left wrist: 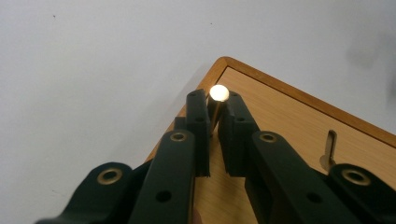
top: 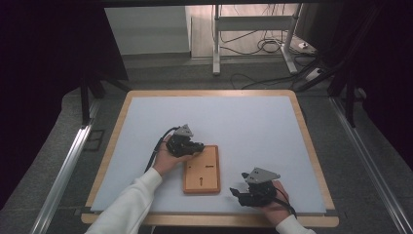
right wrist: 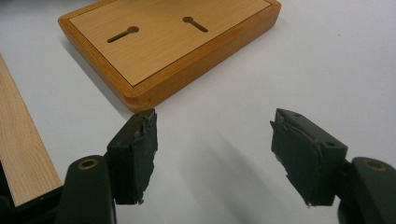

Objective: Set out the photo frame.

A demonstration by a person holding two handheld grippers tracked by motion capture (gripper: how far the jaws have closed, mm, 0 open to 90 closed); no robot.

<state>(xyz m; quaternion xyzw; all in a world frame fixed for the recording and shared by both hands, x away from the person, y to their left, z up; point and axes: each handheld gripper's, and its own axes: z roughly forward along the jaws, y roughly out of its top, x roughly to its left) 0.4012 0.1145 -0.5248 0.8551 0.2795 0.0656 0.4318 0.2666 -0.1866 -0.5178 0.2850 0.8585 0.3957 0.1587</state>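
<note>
Looking down from the high view, we are seeing the table point(top: 146, 117) with its pale surface and wooden rim, and on it, near the person's side, a flat wooden board point(top: 201, 169) with keyhole slots cut into its top. We are watching the left gripper point(top: 198, 146) resting over the board's far left corner, and the right gripper point(top: 235, 191) sitting on the table just to the right of the board, apart from it. In the left gripper view, its jaws are standing narrow, pinching the thin shaft of a small brass pin point(left wrist: 218, 93) whose round head is shining just above the board's corner point(left wrist: 224, 63). In the right gripper view, the jaws are gaping wide with bare table between them, and the board point(right wrist: 168, 42) is lying just beyond the tips.
</note>
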